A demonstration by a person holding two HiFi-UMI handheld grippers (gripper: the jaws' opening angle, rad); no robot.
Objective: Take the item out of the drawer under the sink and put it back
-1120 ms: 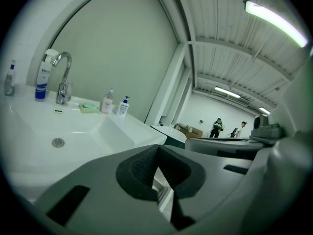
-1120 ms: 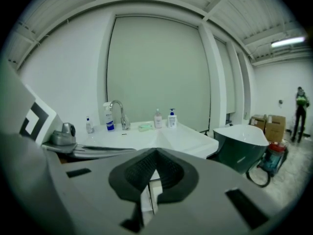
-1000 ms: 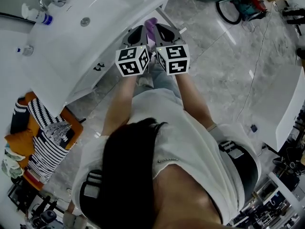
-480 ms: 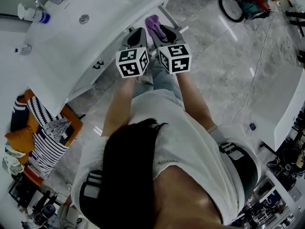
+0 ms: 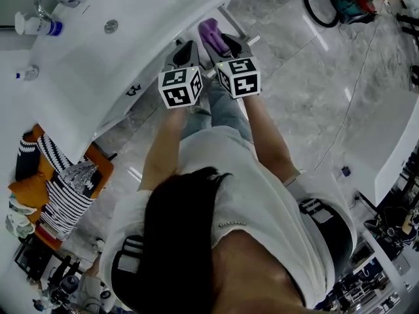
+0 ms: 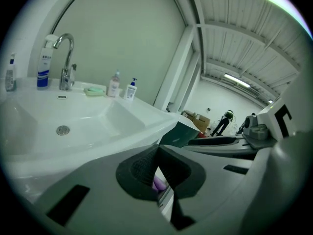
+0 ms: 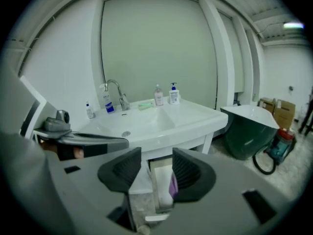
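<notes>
A purple item [image 5: 209, 29] lies in the open white drawer [image 7: 162, 179] under the white sink [image 5: 131, 41]. In the right gripper view the purple item [image 7: 173, 186] lies along the drawer's right side. My right gripper [image 7: 156, 165] hangs above the drawer. Its jaws are opening, and nothing is between them. My left gripper [image 6: 157, 153] is shut on nothing, close to the sink's front edge [image 6: 98, 146], and a bit of the purple item [image 6: 159, 184] shows below its pads. From the head view, the left gripper [image 5: 186, 48] and right gripper [image 5: 229, 41] sit side by side and point at the drawer.
A tap [image 7: 115, 89] and several bottles stand at the sink's back rim. A dark green tub [image 7: 249, 131] and a coiled hose [image 7: 274, 155] are to the right. Striped bags [image 5: 62, 188] lie on the floor at the left. The floor is grey marble.
The right gripper's jaws have spread apart. Both grippers have shifted slightly toward the sink, and more of the purple item shows beyond them.
</notes>
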